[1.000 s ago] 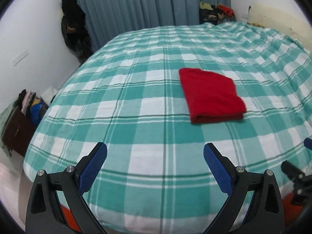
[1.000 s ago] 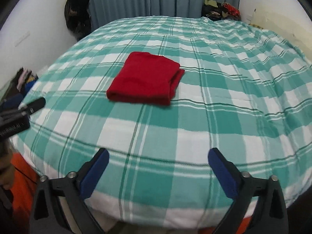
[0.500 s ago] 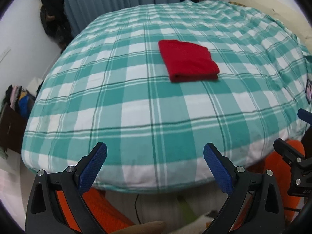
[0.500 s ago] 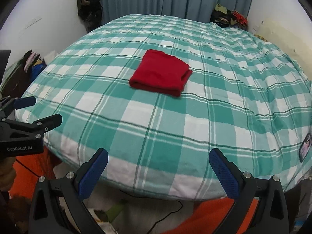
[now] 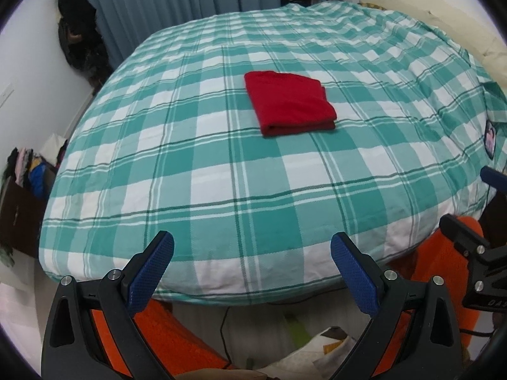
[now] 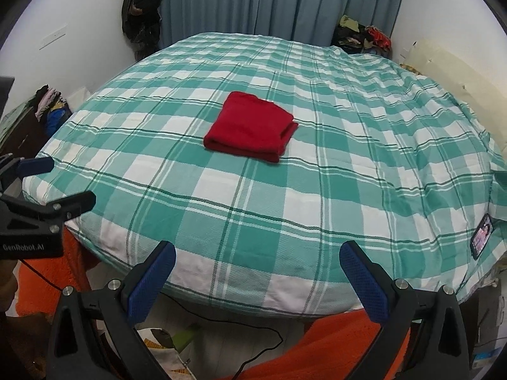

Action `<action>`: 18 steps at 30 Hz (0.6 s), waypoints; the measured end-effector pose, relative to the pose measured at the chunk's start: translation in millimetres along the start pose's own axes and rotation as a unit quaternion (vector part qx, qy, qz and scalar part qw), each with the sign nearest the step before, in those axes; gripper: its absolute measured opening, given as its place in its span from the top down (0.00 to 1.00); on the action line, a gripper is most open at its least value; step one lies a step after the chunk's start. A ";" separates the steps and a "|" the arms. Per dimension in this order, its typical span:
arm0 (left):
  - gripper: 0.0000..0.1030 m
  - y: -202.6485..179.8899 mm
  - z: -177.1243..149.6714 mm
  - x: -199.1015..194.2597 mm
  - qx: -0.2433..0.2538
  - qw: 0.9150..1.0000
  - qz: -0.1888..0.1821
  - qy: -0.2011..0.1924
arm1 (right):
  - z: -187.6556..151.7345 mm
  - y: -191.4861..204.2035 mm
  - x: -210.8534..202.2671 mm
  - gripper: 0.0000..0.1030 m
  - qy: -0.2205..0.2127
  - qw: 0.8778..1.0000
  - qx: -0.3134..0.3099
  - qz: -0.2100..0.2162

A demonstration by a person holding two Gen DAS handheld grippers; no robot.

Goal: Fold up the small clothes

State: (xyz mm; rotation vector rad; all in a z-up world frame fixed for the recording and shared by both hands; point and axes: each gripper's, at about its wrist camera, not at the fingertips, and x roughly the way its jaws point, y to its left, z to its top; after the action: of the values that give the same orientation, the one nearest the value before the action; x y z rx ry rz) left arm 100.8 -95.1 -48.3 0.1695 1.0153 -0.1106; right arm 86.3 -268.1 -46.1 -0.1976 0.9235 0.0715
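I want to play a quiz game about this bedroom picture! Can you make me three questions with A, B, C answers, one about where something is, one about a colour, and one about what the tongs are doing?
1. Where does the folded cloth lie?
A. On the floor
B. On top of the checked bed cover
C. On the curtain

2. What colour is the folded cloth?
A. Red
B. Yellow
C. Purple

3. How are the left tongs and right tongs?
A. Both pinching the cloth
B. One open, one pinching the bed cover
C. Both open and holding nothing

Answers:
1. B, it sits flat near the middle of the green and white cover.
2. A, it is bright red in both views.
3. C, each pair's blue fingers stand wide apart at the near edge of the bed, well away from the cloth.
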 end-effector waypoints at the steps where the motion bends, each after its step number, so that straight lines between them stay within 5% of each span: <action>1: 0.03 -0.4 0.1 -0.2 0.001 1.000 0.000 0.000 | 1.1 -0.2 -1.0 0.01 -0.001 1.000 0.000 0.002; 18: 0.03 1.0 -0.5 2.6 -0.004 1.000 0.002 -0.005 | 1.4 3.1 5.6 0.01 0.005 1.000 -0.003 0.005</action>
State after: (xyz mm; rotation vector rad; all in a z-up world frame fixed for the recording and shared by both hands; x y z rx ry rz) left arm 102.0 -94.1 -50.7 0.1630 1.0062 -0.1037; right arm 90.3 -265.0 -50.1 -0.1990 0.9340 0.0817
